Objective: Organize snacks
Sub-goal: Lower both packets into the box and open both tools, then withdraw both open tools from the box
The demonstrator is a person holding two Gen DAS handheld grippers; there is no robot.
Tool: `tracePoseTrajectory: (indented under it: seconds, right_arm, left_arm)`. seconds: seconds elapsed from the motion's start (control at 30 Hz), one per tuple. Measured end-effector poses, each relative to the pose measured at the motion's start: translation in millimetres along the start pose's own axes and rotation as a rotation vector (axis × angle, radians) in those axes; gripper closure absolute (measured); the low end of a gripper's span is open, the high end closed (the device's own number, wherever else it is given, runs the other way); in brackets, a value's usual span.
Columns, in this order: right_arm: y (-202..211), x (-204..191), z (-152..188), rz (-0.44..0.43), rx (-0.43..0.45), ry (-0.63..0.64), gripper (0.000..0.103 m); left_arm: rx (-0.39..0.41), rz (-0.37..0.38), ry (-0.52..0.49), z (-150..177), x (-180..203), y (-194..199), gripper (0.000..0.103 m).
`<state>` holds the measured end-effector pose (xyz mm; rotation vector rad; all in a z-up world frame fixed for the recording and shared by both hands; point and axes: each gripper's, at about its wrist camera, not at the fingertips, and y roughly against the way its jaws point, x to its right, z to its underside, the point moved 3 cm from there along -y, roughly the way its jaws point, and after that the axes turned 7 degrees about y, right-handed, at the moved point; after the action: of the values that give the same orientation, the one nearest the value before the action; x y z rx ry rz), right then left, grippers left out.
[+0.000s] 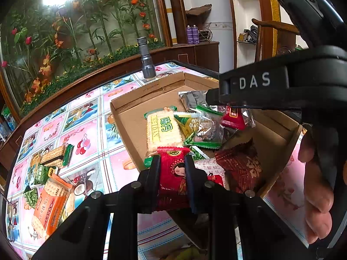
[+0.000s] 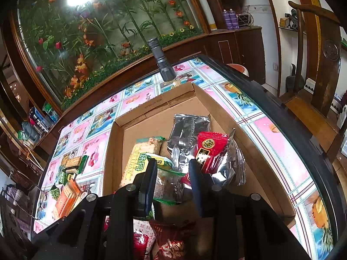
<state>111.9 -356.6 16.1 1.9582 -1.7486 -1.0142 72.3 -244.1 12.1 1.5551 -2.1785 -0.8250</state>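
Two tongs: both over the cardboard tray (image 2: 249, 149)
Left tongs (image 1: 172, 162): clamped on a red doll-print packet (image 1: 173, 177), at the tray's 6 o'clock edge
Right tongs (image 2: 172, 169): narrow; green-edged clear packet (image 2: 169, 186) between the fingers, grip unclear
Loose snacks (image 1: 49, 186): on the table (image 1: 91, 134), at the tray's 9 o'clock

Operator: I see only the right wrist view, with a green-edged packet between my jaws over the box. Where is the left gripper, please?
Observer: The left gripper is at the near side of the cardboard box, with its jaws shut on a red packet with a cartoon girl.
Operator: And how does my right gripper look from that side?
Observer: A hand holds the right gripper, whose tip is at the top edge of the green-edged packet.
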Motion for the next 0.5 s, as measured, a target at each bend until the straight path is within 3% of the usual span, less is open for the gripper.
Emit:
tracePoseTrajectory:
  seconds: [0.13,0.23,0.27,0.33,0.43,0.5]
  right_arm:
    - [9.4,2.7,-3.6,-0.002,0.051,-0.022,0.047]
    - [20.4,2.7,-7.3,-0.002,0.112,-0.025,0.045]
    - [23.8,2.9,-8.0,0.004,0.132,-0.026,0.042]
    - [31.6,3.6,-10.1,0.043,0.18,-0.028,0.023]
    - [43.2,3.2,-11.4,0.077,0.245,-0.022,0.022]
    - [49.1,0.1,-9.6,0.1,0.268,-0.014,0.021]
  left_arm:
    - [0.007,-0.018,0.008,-1.2,-2.1,3.7,0.067]
    - [-0.016,0.0,0.038,-1.0,-6.1,9.5,0.039]
    - [-0.018,0.004,0.05,-0.5,-7.9,13.3,0.034]
    - [-0.014,0.001,0.063,0.8,-12.5,24.4,0.029]
    - [-0.003,-0.064,0.042,7.8,-22.1,47.8,0.011]
    - [0.016,-0.097,0.029,13.5,-28.6,62.8,0.007]
